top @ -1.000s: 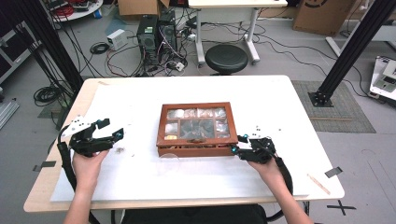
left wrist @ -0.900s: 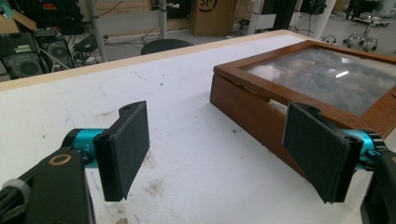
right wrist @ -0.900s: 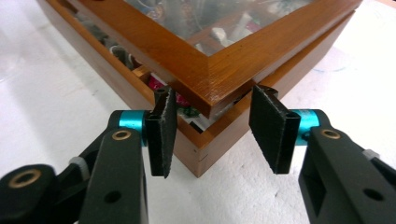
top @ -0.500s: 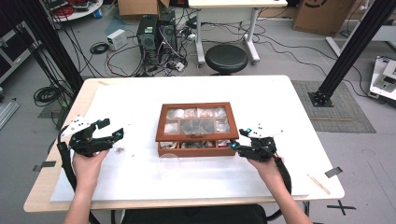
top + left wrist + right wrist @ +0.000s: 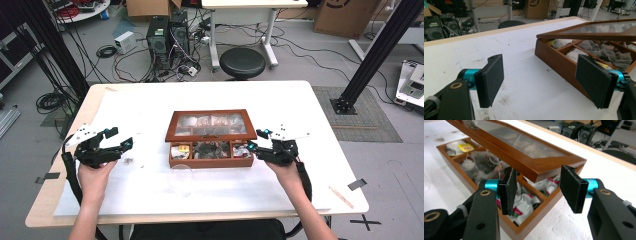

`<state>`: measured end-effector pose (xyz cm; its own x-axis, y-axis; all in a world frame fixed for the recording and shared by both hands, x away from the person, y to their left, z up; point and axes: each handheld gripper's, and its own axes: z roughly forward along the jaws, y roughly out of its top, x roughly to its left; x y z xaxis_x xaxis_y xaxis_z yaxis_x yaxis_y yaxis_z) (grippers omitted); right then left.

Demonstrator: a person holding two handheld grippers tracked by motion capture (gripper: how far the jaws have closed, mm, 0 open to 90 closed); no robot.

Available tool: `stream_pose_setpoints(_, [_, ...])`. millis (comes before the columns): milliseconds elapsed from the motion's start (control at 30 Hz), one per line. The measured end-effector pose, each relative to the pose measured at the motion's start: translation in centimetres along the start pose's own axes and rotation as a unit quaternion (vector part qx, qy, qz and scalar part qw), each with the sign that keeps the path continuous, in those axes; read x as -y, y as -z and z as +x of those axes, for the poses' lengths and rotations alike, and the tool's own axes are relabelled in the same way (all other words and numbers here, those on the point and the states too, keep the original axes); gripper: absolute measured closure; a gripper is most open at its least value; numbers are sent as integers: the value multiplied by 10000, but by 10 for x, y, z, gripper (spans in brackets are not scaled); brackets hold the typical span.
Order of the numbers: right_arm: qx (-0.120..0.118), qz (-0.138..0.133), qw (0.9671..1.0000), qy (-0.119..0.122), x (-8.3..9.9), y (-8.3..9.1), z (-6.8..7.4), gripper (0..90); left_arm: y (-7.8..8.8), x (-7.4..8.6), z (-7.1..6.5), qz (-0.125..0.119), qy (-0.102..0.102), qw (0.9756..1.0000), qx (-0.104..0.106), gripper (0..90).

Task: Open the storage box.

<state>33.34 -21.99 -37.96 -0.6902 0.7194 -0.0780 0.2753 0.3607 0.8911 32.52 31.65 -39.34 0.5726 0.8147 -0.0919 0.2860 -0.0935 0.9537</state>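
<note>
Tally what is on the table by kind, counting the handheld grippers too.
Wooden tea box with its glass lid part-raised: 1
Clear cup: 1
Grippers: 2, left gripper and right gripper
Total: 4

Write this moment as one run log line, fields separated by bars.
left gripper: open, away from box | right gripper: jaws just closing, astride lid corner, not pressing | lid: partly raised | box: tea bags inside
</note>
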Motion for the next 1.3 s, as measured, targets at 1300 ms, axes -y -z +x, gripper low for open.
stream_pose_setpoints(1300, [-14,-536,9961,-697,-45,-13,-31,547,-1,11,8,206,136,9997,37,231])
